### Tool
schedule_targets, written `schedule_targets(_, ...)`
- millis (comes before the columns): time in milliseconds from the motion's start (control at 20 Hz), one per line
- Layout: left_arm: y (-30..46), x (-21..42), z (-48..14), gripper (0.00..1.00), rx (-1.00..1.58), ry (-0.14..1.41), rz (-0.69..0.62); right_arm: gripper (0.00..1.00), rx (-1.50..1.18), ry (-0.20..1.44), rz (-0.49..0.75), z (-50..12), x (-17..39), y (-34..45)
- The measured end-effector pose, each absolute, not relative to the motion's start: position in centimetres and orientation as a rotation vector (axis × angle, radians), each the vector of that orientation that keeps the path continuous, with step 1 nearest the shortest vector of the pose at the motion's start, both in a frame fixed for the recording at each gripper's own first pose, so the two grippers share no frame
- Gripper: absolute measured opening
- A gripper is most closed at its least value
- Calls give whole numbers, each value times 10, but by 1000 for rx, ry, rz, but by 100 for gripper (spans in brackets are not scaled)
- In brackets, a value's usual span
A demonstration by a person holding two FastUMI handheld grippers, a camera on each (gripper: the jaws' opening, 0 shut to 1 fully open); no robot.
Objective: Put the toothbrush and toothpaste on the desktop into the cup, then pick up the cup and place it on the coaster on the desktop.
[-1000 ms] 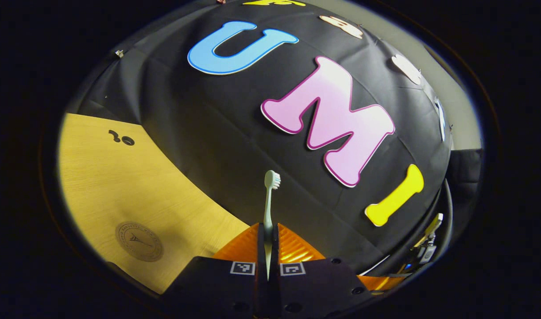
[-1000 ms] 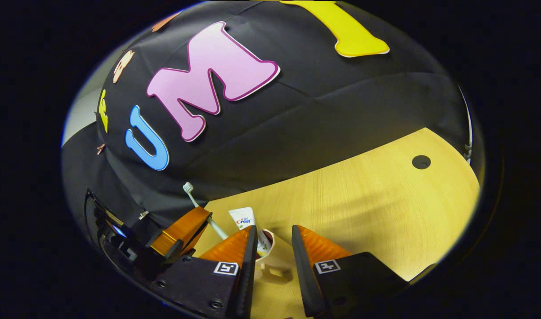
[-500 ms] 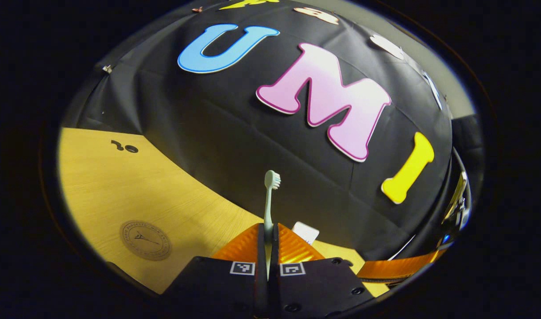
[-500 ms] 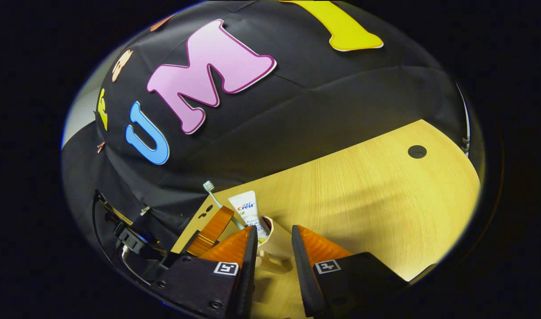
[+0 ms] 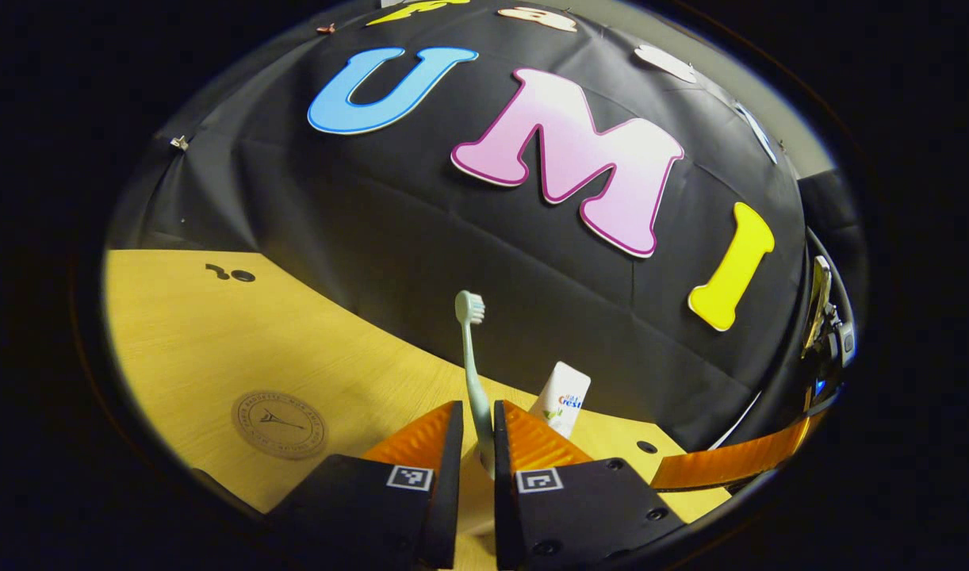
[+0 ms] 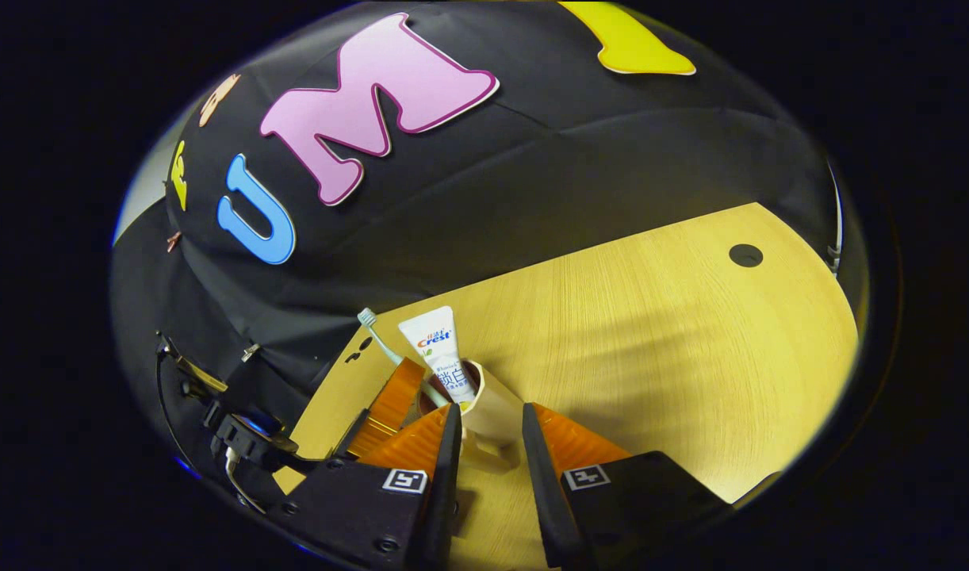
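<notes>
Matt wood-grain desktop [image 6: 651,333], glossy plastic toothpaste [image 6: 437,349] tube, smooth matt cup [image 6: 492,404].

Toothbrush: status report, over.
Left tongs open, toothbrush loose between them, leaning by toothpaste in cup. Right tongs straddle cup. Coaster unblocked.

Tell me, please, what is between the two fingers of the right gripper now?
In the right gripper view, the cup stands between the right gripper's fingers, with the toothpaste upright inside it and the toothbrush leaning beside it.
</notes>
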State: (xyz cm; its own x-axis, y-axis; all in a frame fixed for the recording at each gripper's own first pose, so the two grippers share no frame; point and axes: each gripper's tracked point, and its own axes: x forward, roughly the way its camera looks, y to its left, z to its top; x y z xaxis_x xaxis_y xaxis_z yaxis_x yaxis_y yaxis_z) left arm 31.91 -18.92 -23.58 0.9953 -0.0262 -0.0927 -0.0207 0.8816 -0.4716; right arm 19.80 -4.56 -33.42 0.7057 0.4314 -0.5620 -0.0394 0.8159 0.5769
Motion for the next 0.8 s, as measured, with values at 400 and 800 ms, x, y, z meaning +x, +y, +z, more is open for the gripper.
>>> schedule_targets(400,-171,268,-228,61,-414,147,2,47,497,834,304,-339,183,-29)
schedule_targets(800,-120,165,-235,80,-253,313,20,48,250,989,336,-348,174,-9)
